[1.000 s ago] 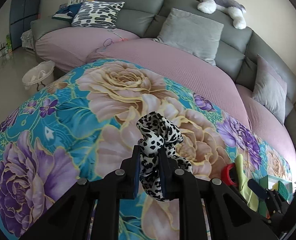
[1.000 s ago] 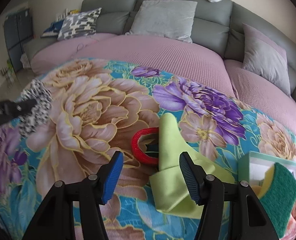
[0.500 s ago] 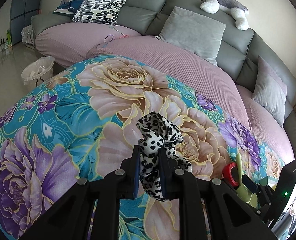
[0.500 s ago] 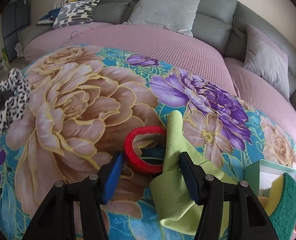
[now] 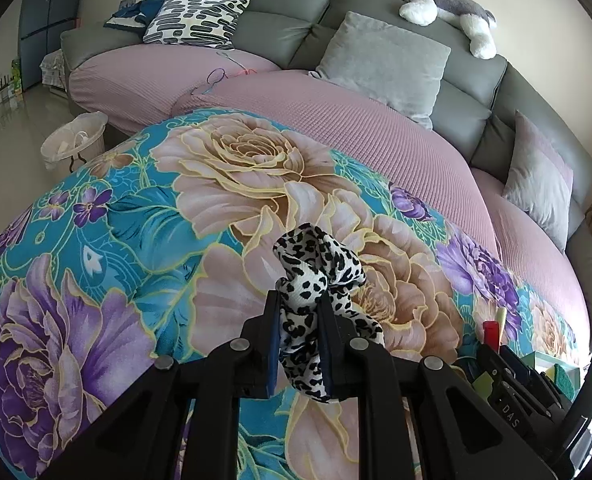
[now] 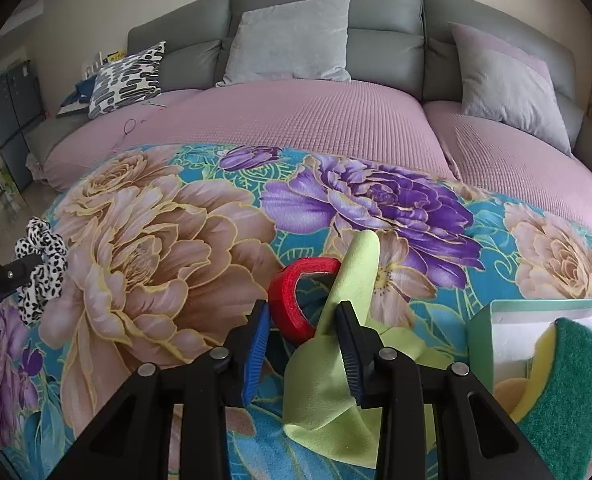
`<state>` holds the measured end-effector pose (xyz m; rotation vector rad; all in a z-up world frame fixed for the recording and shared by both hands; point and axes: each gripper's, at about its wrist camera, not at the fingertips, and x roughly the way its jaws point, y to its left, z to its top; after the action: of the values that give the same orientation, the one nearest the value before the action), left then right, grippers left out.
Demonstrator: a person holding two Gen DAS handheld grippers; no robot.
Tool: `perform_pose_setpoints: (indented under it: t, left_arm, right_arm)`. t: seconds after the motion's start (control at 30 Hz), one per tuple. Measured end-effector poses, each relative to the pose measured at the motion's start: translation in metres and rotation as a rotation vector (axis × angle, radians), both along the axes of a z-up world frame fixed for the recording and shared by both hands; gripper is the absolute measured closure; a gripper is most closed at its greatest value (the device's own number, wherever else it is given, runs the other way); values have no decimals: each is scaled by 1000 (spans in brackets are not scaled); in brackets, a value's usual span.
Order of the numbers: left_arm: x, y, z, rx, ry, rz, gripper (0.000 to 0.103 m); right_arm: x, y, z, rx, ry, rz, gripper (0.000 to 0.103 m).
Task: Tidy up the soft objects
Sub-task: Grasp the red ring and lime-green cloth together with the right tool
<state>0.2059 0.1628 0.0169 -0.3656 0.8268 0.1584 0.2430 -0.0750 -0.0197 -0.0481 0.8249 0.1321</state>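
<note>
Left gripper [image 5: 298, 336] clamped on leopard scrunchie [image 5: 316, 280], held above floral blanket [image 5: 136, 220]; right gripper [image 6: 302, 344] jaws closing around red tape ring [image 6: 296, 296] and green cloth [image 6: 336, 380], both between fingers, pads not yet pressing; risk: jaws catch cloth and ring together, or ring squirts out sideways off hard rim; cloth's long axis runs away from camera, narrow tip pointing toward sofa [image 6: 296, 120]; ring stands tilted on edge beside cloth; teal box [image 6: 496, 320] with sponge [image 6: 568, 380] near right.
</note>
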Motion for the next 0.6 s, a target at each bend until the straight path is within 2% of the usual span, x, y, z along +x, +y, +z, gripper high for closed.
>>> perform_pose_setpoints:
  t: [0.1,0.23,0.43,0.6]
  left_arm:
    - [0,0,0,1,-2,2,86]
    - [0,0,0,-1,-2,1,86]
    - [0,1,0,-2,0,2,86]
    - [1,-1,0,0,1,-5,86]
  right_arm:
    - [-4,-2,4,-14,-15,-15,67]
    - [-10,-11,10,-10,-38,-54,73]
    - [-7,-30,2,26,9,-111,83]
    - [-7,-29,1,17,6,-112,85]
